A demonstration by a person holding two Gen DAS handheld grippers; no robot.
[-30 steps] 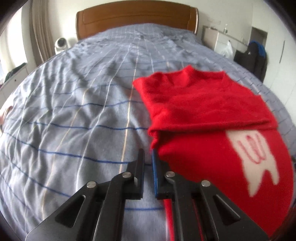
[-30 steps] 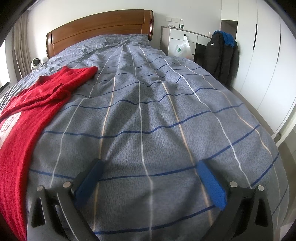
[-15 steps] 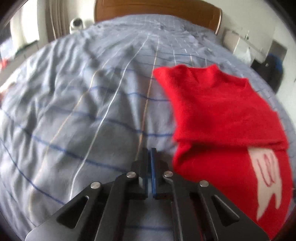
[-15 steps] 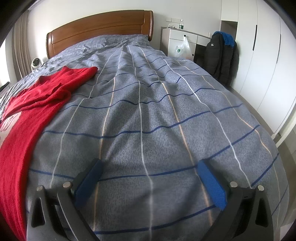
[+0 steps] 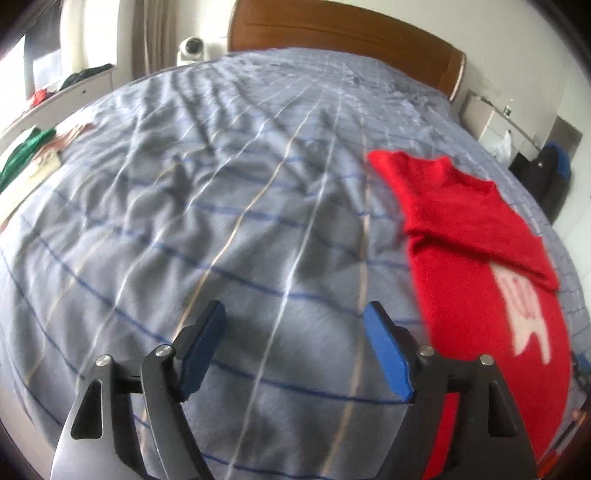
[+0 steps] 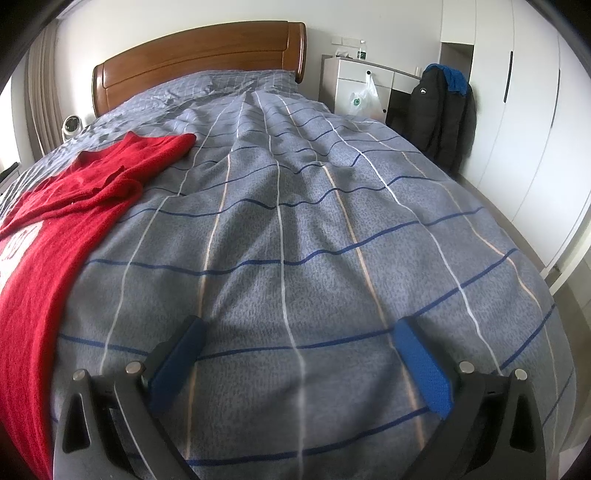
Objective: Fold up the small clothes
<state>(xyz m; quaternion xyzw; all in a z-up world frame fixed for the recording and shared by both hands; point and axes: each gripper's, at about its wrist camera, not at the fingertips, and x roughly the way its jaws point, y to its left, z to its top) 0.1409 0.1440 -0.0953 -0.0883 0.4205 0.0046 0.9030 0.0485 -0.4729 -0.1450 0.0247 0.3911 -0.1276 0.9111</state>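
A: Left gripper [image 5: 295, 325]?
B: Low over the bedspread [image 5: 221, 221], jaws spread wide, holding nothing.
A: Right gripper [image 6: 295, 343]?
B: Same: low, spread, empty.
A: Red sweater [image 5: 480, 258]?
B: Flat on the bedspread, partly folded, between the grippers; neither touches it.

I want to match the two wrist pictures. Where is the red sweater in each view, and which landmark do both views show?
Left wrist: the red sweater lies at the right side, running from mid-height to the lower edge.
Right wrist: the red sweater lies at the left side, reaching the lower left edge.
Shared landmark: the wooden headboard at the top of both views.
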